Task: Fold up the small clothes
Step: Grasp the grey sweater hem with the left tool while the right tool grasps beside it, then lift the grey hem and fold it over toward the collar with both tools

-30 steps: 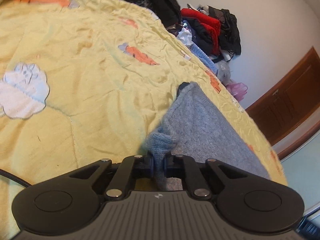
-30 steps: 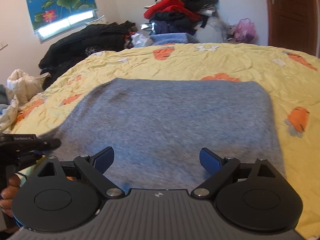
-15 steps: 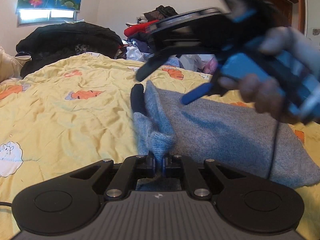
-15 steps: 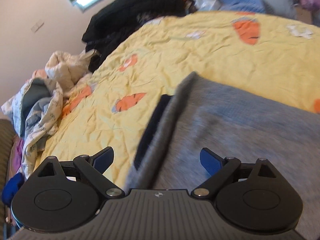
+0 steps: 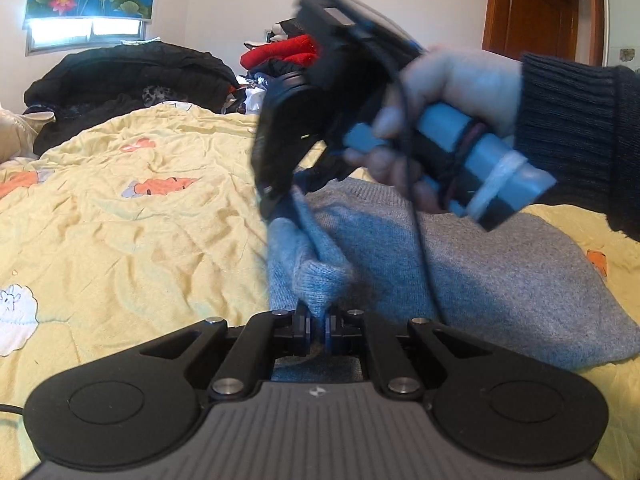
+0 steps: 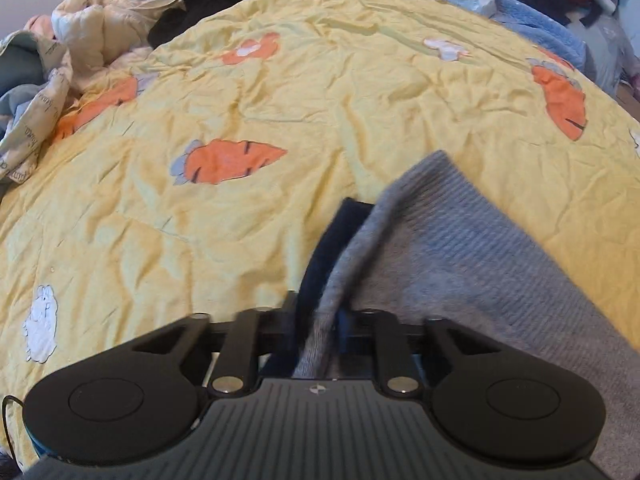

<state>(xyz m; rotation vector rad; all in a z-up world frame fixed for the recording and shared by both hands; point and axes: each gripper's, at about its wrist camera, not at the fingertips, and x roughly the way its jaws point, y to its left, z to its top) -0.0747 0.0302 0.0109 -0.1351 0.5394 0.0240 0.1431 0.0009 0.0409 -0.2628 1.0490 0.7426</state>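
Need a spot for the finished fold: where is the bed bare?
Bare yellow quilt lies left of the grey sweater, out to the cream bedding heap. Crowded: dark clothes pile along the far edge, and around both grippers on the sweater's edge.

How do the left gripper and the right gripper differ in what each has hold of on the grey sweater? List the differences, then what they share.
1. The left gripper pinches a bunched, lighter grey corner; the right gripper pinches a ribbed edge with a dark navy band beside it.
2. The left gripper's grip is nearer along the same edge of the grey sweater; the right gripper's, in a person's hand, is farther along it.
Shared: both have their jaws shut on the sweater, which lies on the yellow bedspread.
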